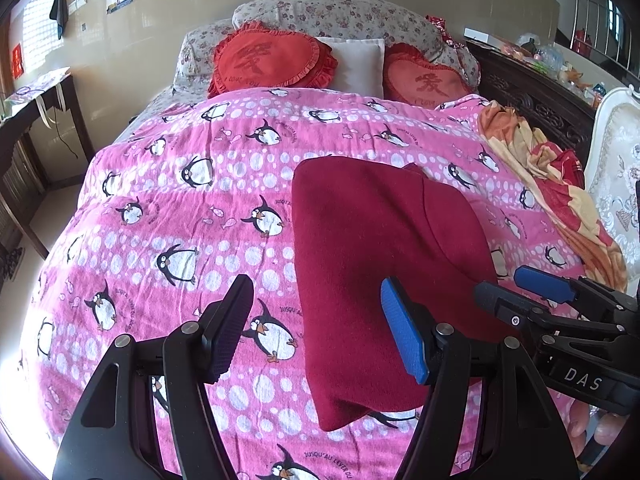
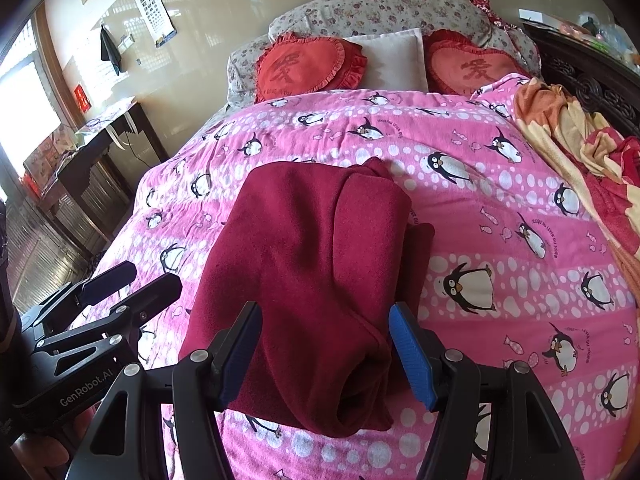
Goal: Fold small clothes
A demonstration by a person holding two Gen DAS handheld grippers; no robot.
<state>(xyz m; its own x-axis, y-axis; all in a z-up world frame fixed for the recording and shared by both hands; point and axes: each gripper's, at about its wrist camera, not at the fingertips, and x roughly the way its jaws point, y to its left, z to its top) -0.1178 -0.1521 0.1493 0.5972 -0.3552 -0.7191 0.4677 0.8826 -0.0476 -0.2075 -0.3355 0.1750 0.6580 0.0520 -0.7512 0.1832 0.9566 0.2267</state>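
A dark red garment [image 1: 384, 264] lies folded in a long rectangle on the pink penguin bedspread [image 1: 180, 208]. My left gripper [image 1: 320, 332] hovers open over the garment's left edge, with one pad above the bedspread and the blue pad above the cloth. At the right of this view my right gripper [image 1: 518, 292] is open too, by the garment's right edge. In the right wrist view, the garment [image 2: 312, 264] runs away between the open fingers of my right gripper [image 2: 326, 354], and nothing is pinched. My left gripper [image 2: 132, 286] stands open at the left, beside the cloth.
Two red heart cushions [image 1: 272, 60], a white pillow [image 1: 358, 64] and a floral bolster [image 1: 340, 14] lie at the head of the bed. A crumpled orange blanket [image 1: 552, 184] is on the right edge. A dark desk [image 1: 36, 120] stands left, and a white chair [image 1: 616, 168] right.
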